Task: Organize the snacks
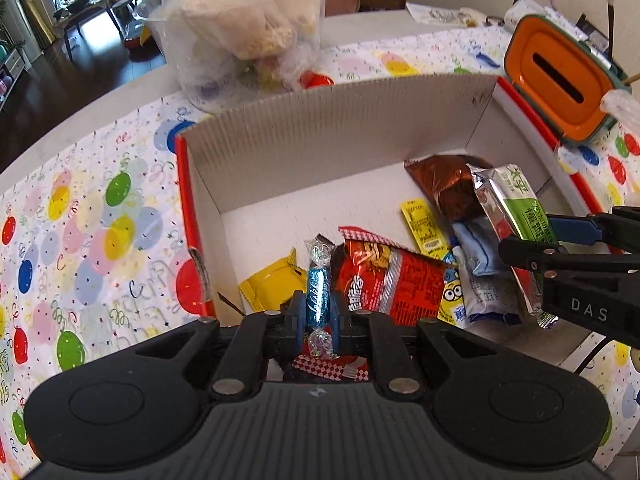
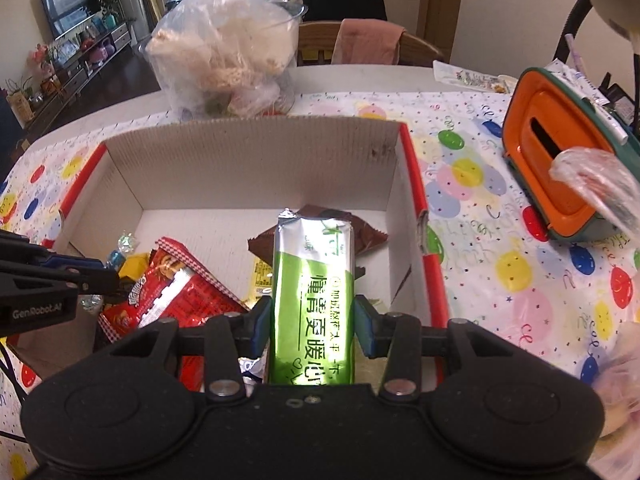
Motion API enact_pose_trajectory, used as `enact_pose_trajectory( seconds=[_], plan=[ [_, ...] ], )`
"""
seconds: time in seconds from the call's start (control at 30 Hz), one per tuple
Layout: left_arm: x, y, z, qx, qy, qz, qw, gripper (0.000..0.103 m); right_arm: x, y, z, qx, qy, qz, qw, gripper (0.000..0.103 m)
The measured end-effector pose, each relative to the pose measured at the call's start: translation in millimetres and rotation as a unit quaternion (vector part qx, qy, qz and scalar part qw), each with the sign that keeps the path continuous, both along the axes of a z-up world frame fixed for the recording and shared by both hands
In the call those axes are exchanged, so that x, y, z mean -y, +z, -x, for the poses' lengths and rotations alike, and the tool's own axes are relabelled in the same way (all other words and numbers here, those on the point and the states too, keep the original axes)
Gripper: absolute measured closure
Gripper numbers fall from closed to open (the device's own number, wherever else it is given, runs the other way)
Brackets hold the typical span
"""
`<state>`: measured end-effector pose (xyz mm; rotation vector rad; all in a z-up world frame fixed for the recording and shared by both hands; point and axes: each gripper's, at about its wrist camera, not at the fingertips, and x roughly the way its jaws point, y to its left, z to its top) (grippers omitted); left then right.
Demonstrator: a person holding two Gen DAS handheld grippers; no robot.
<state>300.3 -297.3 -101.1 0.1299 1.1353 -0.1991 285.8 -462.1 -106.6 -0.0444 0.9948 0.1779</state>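
A white cardboard box with red rims (image 1: 332,140) (image 2: 256,160) holds several snacks. My left gripper (image 1: 318,304) is shut on a blue foil candy (image 1: 318,294), held over the box's near end. My right gripper (image 2: 314,316) is shut on a green and silver cracker pack (image 2: 314,280) over the box's right side; it also shows in the left wrist view (image 1: 516,216). In the box lie a red chip bag (image 1: 392,280) (image 2: 176,292), a yellow packet (image 1: 272,284), a brown packet (image 1: 444,184) (image 2: 360,228) and a minion packet (image 1: 454,292).
A clear plastic bag of puffed snacks (image 1: 240,28) (image 2: 228,52) stands behind the box. An orange and green container (image 1: 560,76) (image 2: 560,168) sits at the right. The balloon-print tablecloth (image 1: 92,216) (image 2: 500,248) covers the table. A chair (image 2: 360,44) is behind.
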Motion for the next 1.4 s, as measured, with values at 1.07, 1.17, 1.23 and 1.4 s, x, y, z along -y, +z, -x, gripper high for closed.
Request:
enact_pose_trajectory(
  seconds=[1.07, 1.17, 1.23, 1.4],
  plan=[
    [-10, 23, 34, 0.036, -0.002, 0.024, 0.9991, 0.076, 4, 30, 37, 0.040, 0.017, -0.054, 0.998, 0.021],
    [-15, 31, 42, 0.049, -0.004, 0.029, 0.9984, 0.074, 1, 41, 47, 0.056, 0.017, -0.058, 0.997, 0.017],
    [-19, 36, 48, 0.059, -0.006, 0.025, 0.9980, 0.073, -1, 48, 54, 0.067, 0.012, -0.058, 0.996, 0.014],
    [-32, 50, 65, 0.081, -0.010, 0.043, 0.9957, 0.043, -7, 67, 73, 0.099, 0.004, -0.065, 0.993, 0.007]
  ],
)
